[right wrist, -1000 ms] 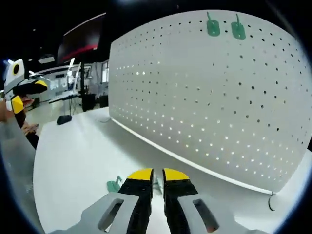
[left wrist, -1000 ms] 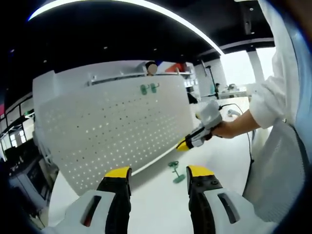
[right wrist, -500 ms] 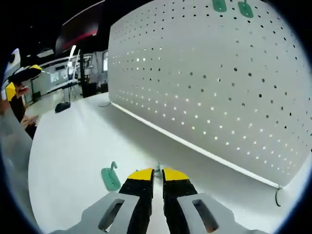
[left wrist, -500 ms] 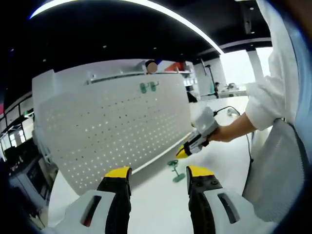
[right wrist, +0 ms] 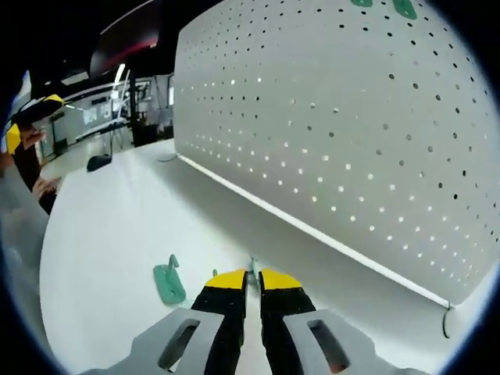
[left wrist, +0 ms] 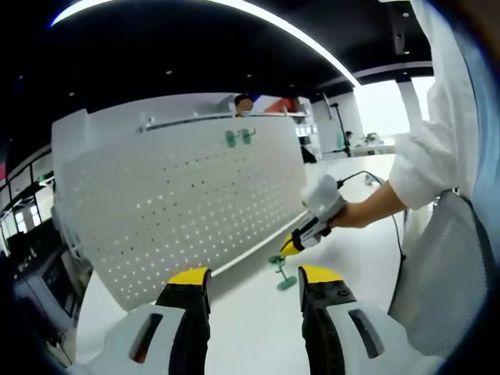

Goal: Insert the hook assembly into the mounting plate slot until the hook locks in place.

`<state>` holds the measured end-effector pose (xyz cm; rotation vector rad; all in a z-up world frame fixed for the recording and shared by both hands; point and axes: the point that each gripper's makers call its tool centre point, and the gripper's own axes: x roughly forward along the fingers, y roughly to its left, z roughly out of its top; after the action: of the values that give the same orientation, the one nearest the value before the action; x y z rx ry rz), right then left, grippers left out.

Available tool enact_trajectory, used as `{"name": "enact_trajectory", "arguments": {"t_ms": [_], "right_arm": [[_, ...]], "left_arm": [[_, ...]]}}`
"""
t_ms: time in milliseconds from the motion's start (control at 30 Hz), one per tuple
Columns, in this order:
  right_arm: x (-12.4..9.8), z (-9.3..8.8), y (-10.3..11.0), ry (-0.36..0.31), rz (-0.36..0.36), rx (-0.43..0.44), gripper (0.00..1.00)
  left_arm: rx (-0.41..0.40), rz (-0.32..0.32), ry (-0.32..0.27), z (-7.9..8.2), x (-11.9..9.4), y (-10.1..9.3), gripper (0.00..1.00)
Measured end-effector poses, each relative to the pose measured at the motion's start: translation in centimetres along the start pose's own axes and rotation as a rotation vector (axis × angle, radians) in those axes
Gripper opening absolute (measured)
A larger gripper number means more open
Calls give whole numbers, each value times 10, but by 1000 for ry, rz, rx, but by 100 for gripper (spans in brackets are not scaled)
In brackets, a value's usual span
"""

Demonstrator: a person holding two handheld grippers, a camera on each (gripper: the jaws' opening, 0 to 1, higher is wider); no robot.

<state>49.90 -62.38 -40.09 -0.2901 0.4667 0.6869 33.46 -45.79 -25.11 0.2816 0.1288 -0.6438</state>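
The right gripper [right wrist: 251,281] is dipping closer to the white table [right wrist: 109,234], jaws together on a green hook [right wrist: 251,266] beside the pegboard [right wrist: 351,133], another hook [right wrist: 169,281] lying just left, while the left gripper [left wrist: 254,283] is hovering, jaws apart.

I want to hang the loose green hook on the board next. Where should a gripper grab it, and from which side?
Grip the green hook across its flat plate's long edges, coming down from above. It lies flat on the white table, its peg standing up at the far end, so the plate's sides are likely the only graspable faces.
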Motion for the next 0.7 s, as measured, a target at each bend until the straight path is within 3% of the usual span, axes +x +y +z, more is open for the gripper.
{"name": "enact_trajectory", "arguments": {"t_ms": [167, 700], "right_arm": [[4, -1, 1, 17, 3, -40, 3], [9, -9, -1, 55, 5, -55, 0]], "left_arm": [[-3, 0, 4, -1, 0, 0, 46], [-5, 10, 8, -2, 0, 2, 46]]}}
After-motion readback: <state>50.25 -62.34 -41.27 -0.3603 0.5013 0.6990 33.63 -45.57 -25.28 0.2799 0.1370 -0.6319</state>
